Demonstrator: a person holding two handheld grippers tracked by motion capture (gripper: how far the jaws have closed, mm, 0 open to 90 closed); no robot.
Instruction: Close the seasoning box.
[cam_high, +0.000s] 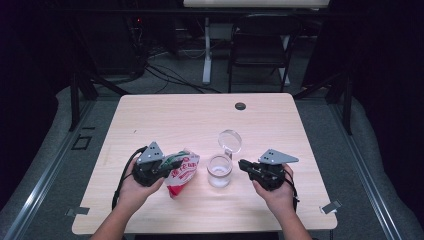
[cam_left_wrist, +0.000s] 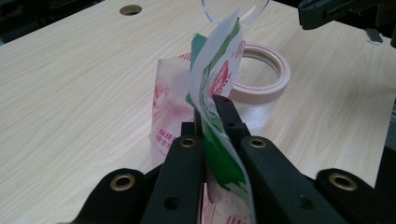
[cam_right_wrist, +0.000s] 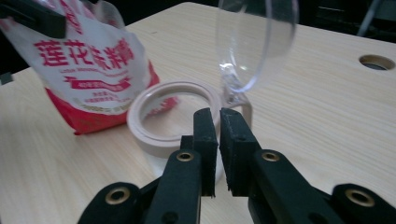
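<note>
A white, red and green printed pouch (cam_high: 182, 172) stands on the wooden table (cam_high: 165, 120), left of a clear glass jar (cam_high: 220, 171). My left gripper (cam_high: 172, 162) is shut on the pouch's top edge; in the left gripper view the folded film (cam_left_wrist: 219, 74) is pinched between the jaws (cam_left_wrist: 210, 105). The jar's beige rim (cam_right_wrist: 154, 140) is uncovered and its clear hinged lid (cam_right_wrist: 254, 42) stands tilted up behind it. My right gripper (cam_high: 242, 164) sits just right of the jar, its jaws (cam_right_wrist: 215, 114) shut with nothing between them.
A dark cable hole (cam_high: 240, 106) lies at the table's far edge. Behind the table stand a folding chair (cam_high: 260, 45) and a desk leg (cam_high: 206, 55). Metal clips (cam_high: 331, 206) sit at the near corners.
</note>
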